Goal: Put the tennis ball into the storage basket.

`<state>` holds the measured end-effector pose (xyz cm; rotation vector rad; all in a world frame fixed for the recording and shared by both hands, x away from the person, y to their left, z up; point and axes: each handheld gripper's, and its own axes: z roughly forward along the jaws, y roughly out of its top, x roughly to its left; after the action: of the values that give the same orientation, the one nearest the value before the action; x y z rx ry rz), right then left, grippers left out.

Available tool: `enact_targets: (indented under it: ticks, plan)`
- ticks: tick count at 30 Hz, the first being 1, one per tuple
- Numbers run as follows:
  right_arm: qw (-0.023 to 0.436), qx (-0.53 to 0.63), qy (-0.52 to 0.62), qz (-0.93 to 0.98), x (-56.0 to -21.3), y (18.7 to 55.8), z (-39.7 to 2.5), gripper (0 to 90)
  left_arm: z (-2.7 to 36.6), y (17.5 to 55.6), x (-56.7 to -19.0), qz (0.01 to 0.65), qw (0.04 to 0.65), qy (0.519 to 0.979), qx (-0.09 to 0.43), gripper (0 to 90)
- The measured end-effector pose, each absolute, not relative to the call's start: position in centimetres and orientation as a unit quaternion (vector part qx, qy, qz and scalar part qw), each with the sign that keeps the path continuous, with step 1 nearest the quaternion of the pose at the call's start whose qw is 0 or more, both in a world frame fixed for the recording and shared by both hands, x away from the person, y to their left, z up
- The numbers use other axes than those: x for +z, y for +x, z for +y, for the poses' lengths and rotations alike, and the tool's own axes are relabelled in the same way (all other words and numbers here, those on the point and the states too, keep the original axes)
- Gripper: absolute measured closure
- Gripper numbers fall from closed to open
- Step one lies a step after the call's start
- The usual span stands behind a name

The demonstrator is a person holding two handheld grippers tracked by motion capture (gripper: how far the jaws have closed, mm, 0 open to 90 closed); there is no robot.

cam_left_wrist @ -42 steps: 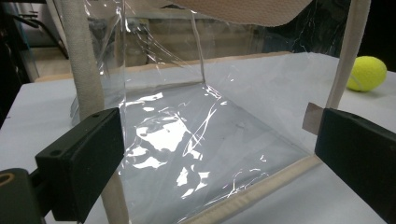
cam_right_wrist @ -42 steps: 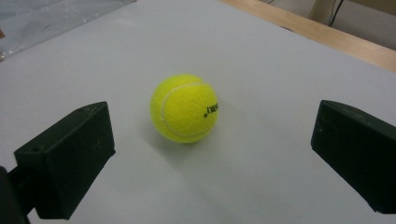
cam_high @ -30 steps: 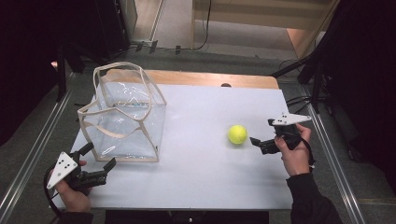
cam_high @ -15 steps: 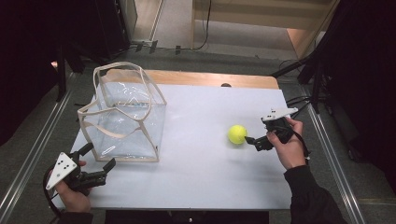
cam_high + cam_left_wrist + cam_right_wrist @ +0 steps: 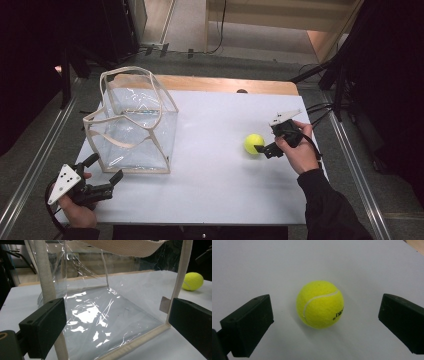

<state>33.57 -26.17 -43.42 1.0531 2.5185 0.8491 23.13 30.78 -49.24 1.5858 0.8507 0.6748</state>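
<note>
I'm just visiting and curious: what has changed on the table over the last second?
The right gripper moved left, up to the tennis ball, jaws open either side of it, not gripping. The ball, the clear bag and the left gripper stayed put.

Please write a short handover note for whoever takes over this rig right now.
Right gripper: open, jaws either side of the tennis ball, not yet closed on it.
Left gripper: open, at the near corner of the clear bag, holding nothing.
Ball lies on the white table, right of the bag; the bag stands upright, open and empty.
Done: approach to the ball.
Left: probably grip the ball and drop it in the bag.
</note>
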Motion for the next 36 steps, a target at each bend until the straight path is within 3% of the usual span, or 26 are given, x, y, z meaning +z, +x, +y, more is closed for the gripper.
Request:
enact_targets:
  ticks: [19,22,36]
  plan:
    - [0.092,0.243,0.357,0.897,-43.9,36.0,-24.5,0.0,30.9,23.1,-49.2,0.362,0.572,0.677,0.289,1.3]
    - [0.086,0.226,0.349,0.906,-44.1,36.3,-24.3,6.1,30.9,23.1,-49.2,0.362,0.572,0.677,0.289,1.3]
    - [0.045,0.167,0.363,0.916,-45.6,37.5,-23.1,8.2,30.9,23.1,-49.2,0.362,0.572,0.676,0.289,1.3]
